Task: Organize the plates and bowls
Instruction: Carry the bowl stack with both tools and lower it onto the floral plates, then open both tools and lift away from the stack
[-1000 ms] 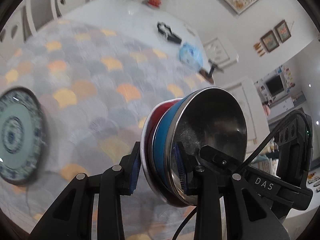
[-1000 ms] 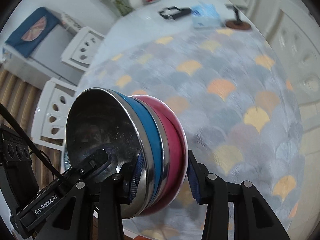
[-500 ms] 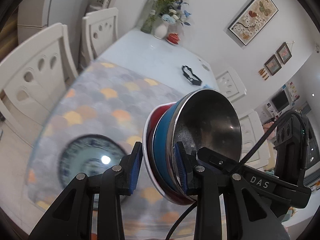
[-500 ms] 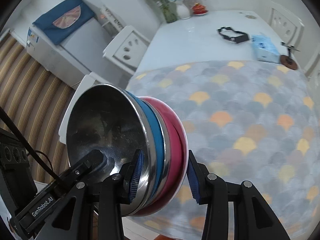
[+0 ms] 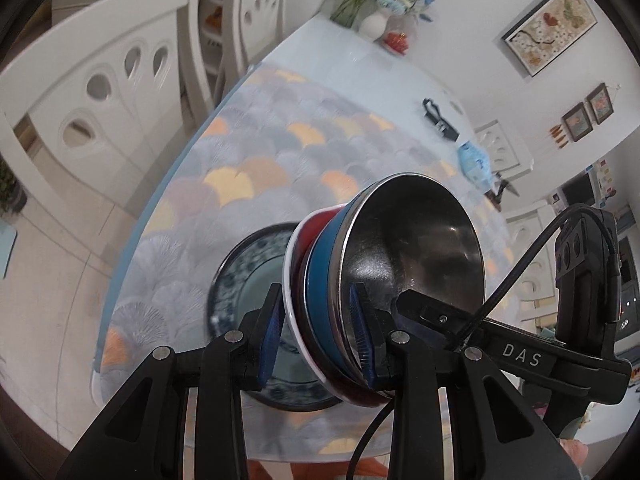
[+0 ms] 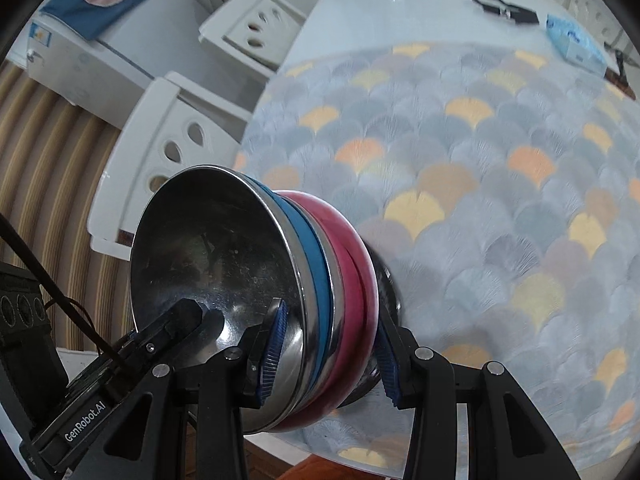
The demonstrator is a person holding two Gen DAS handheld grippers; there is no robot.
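Both claws are on the same stack here! The left claw (image 5: 316,332) pinches the rim of the nested bowls (image 5: 384,276) from one side, one blue pad (image 5: 269,346) against the red outer bowl, the other inside the steel one. The right claw (image 6: 330,354) is clamped on the opposite rim of the nested bowls (image 6: 256,288), one pad (image 6: 272,354) inside the shiny steel bowl, the other against the stack's red side.

The stack reads steel bowl innermost, then a blue bowl (image 5: 320,292), then a red bowl (image 5: 296,264) with a white edge. It's held tipped on its side, up off the surface (image 6: 500,184), which wears a scalloped grey-and-orange cloth.

In the left wrist view, a blue-patterned plate (image 5: 244,276) lies flat on the cloth just behind the stack, partly hidden by it. White chairs (image 5: 100,80) stand at the surface's edge, and a vase of flowers (image 5: 376,12) sits at the far end near a blue tissue pack (image 6: 572,40).
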